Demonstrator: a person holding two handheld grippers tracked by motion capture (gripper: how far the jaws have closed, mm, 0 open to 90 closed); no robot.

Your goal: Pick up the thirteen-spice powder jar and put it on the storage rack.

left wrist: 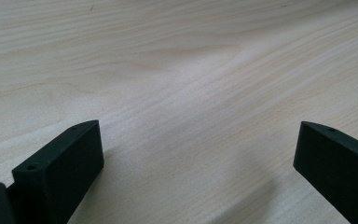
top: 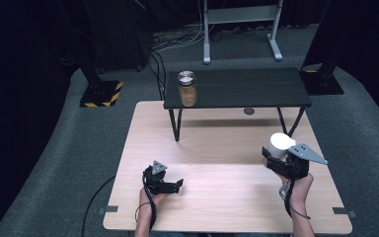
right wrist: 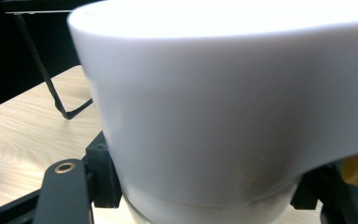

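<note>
White cup: I'm holding one white cup in my right gripper, over the right side of the light wooden table.
Cup axis: it's standing close to upright in the high view, long axis running up and down, rim towards the top; whether the mouth is open I cannot tell from here.
Cup against my right gripper: in the right gripper view the cup is looming right in front of the camera, its base sitting between my two black jaws, one jaw on each side of its lower wall.
Right gripper state: I'm clamping it on the cup, jaws pressed to both sides.
Left gripper: my left gripper is sitting low over the near left part of the table, well apart from the cup.
Left gripper state: I'm keeping nothing in it; in the left gripper view the jaws are standing wide, with bare wood between them.
Glass jar: one jar with a metal lid and brownish contents is standing upright on the left end of the small black table.
Black table: it's standing on the far part of the wooden table, well beyond both my grippers.
Count: one cup, one jar, two grippers, two tables.
</note>
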